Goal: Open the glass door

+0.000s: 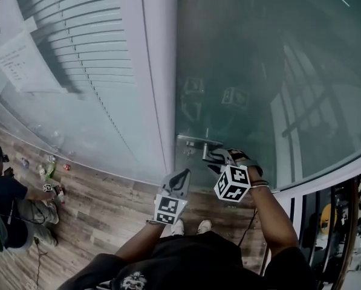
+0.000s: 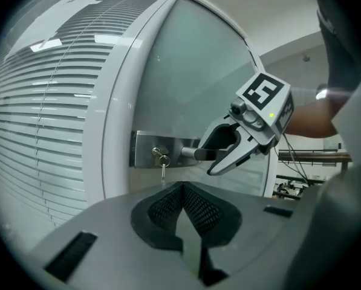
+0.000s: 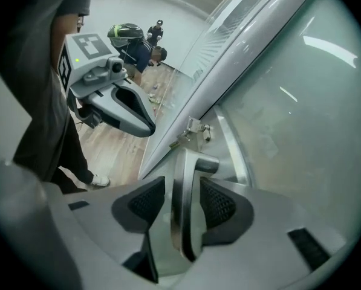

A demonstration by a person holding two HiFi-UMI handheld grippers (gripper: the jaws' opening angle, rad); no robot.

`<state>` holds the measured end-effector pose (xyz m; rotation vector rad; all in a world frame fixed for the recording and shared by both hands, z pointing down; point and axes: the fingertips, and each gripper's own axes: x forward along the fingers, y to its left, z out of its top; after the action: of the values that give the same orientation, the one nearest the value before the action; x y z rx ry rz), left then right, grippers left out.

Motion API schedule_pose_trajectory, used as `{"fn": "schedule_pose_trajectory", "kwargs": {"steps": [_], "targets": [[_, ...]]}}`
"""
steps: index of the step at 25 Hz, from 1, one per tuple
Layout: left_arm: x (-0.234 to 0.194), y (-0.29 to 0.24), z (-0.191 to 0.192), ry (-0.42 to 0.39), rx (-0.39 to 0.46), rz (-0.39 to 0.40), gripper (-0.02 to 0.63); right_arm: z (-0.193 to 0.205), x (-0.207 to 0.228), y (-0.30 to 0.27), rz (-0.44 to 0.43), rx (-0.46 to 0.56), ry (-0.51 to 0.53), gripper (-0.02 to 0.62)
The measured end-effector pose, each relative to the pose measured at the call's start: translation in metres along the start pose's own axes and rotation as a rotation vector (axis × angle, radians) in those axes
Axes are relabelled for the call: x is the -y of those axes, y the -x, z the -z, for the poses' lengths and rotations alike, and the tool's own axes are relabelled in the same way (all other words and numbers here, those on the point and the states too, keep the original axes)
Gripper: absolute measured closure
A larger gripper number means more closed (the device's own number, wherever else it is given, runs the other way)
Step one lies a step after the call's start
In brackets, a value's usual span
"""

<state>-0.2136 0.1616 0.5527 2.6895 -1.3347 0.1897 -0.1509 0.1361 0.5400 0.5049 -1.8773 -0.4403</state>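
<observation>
The glass door (image 1: 259, 71) carries a metal lever handle (image 1: 195, 141) on a steel lock plate (image 2: 147, 150), with a key (image 2: 162, 162) hanging from the lock. My right gripper (image 1: 219, 157) straddles the handle (image 3: 195, 162). The lever lies between its open jaws, with a thin gap at each pad. In the left gripper view the right gripper (image 2: 207, 159) sits over the lever's end. My left gripper (image 1: 179, 179) hangs just left of and below the handle, shut and empty, touching nothing. Its tip (image 2: 183, 189) points at the lock plate.
A white door frame and a slatted blind panel (image 1: 83, 53) stand left of the door. A person (image 1: 11, 204) crouches on the wooden floor at far left, beside small items (image 1: 50, 168). Shelving (image 1: 343, 222) stands at the right.
</observation>
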Motion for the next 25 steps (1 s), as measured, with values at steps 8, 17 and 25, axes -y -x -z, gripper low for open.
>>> {"fn": "schedule_pose_trajectory", "kwargs": {"steps": [8, 17, 25], "targets": [[-0.003, -0.007, 0.005, 0.005, -0.009, -0.008, 0.6, -0.004, -0.005, -0.026, -0.141, 0.003, -0.029, 0.557], [-0.008, -0.021, 0.005, 0.017, -0.011, -0.05, 0.6, -0.009, -0.004, -0.03, -0.174, 0.094, -0.078, 0.577], [-0.008, -0.023, 0.013, 0.024, -0.031, -0.085, 0.6, -0.024, 0.0, -0.032, -0.152, 0.408, -0.228, 0.577]]}}
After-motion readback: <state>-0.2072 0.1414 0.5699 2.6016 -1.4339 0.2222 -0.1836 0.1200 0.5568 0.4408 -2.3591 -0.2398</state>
